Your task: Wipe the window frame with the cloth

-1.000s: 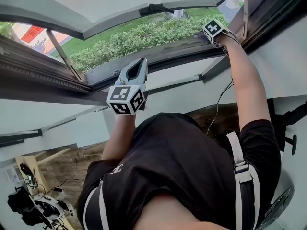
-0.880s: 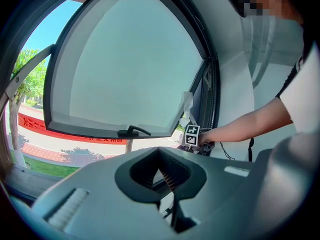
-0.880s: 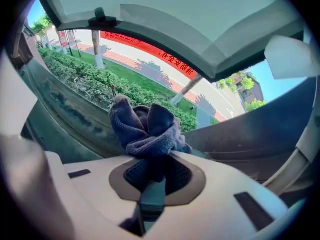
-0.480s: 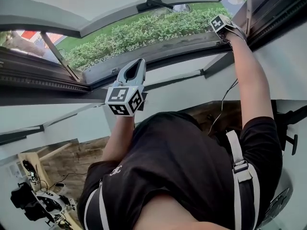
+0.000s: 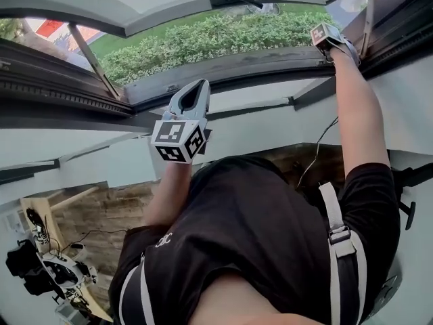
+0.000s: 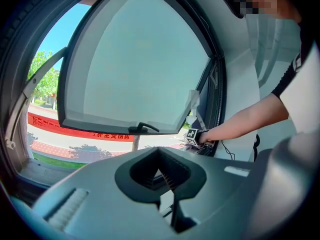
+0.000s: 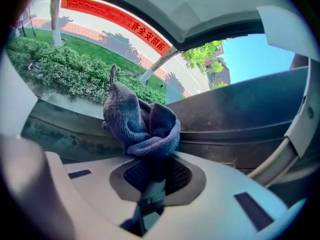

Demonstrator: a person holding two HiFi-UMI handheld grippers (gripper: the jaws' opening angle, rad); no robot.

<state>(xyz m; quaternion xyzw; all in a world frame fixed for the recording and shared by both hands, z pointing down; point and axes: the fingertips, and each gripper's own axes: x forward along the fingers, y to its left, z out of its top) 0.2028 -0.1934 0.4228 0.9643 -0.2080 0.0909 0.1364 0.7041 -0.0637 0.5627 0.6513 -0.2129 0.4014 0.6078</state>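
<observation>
My right gripper [image 5: 329, 35] reaches up to the right end of the dark window frame [image 5: 257, 70], close to the corner. In the right gripper view it [image 7: 150, 160] is shut on a bunched blue-grey cloth [image 7: 142, 123], which is pressed against the dusty frame rail [image 7: 240, 119]. My left gripper [image 5: 195, 93] hangs in mid-air below the frame's middle, shut with nothing in it [image 6: 160, 176]. The left gripper view looks across the opening at the swung-out sash [image 6: 135, 69] and the right gripper [image 6: 195, 135] at the far side.
A green hedge [image 5: 203, 42] lies outside, below the opening. A metal stay arm [image 5: 84, 49] crosses the left of the opening and a handle [image 6: 142, 129] sits on the sash. A cable [image 5: 312, 151] hangs by the right arm. Equipment [image 5: 40, 266] stands on the wooden floor.
My right gripper has slid to the right along the frame with the cloth, towards the corner. The left gripper has stayed almost where it was.
</observation>
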